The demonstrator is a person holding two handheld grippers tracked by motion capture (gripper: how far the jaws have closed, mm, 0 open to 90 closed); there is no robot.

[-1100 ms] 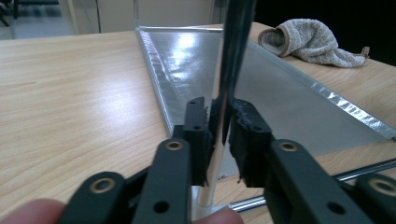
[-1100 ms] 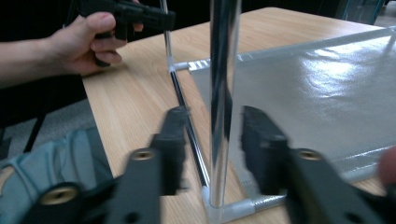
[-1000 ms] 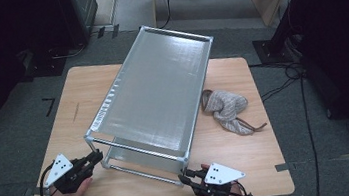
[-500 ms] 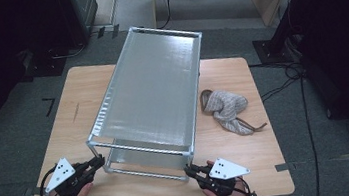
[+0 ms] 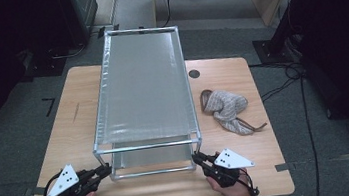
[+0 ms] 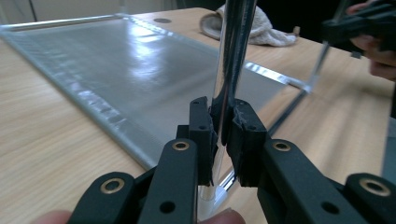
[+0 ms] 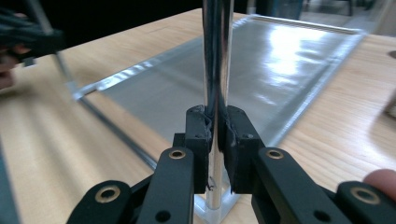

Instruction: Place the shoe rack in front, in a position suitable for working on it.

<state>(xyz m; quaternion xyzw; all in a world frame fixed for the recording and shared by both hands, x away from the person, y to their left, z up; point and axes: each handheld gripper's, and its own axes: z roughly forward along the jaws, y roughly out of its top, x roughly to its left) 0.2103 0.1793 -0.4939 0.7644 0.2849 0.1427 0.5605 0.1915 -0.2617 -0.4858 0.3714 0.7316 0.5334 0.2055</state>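
A metal-framed rack [image 5: 144,91] with two silvery mesh shelves stands lengthwise on the wooden table [image 5: 271,166]. My left gripper [image 5: 105,169] is shut on the rack's front-left upright post [image 6: 231,56], low down near its foot; the left gripper view has the jaws [image 6: 223,126] clamped on the shiny tube. My right gripper [image 5: 196,159] is shut on the front-right upright post [image 7: 215,56], with its pads pressed to the tube [image 7: 215,126]. Each gripper view also catches the other hand and gripper farther off.
A crumpled beige cloth [image 5: 227,109] lies on the table right of the rack, also seen in the left gripper view [image 6: 254,25]. A round cable hole [image 5: 194,73] sits behind it. Cables [image 5: 285,72] run over the floor at the right.
The rack stood skewed on the table and now lies square to it; its far end has swung left. Both grippers kept their hold on the front posts, and the right hand shifted slightly.
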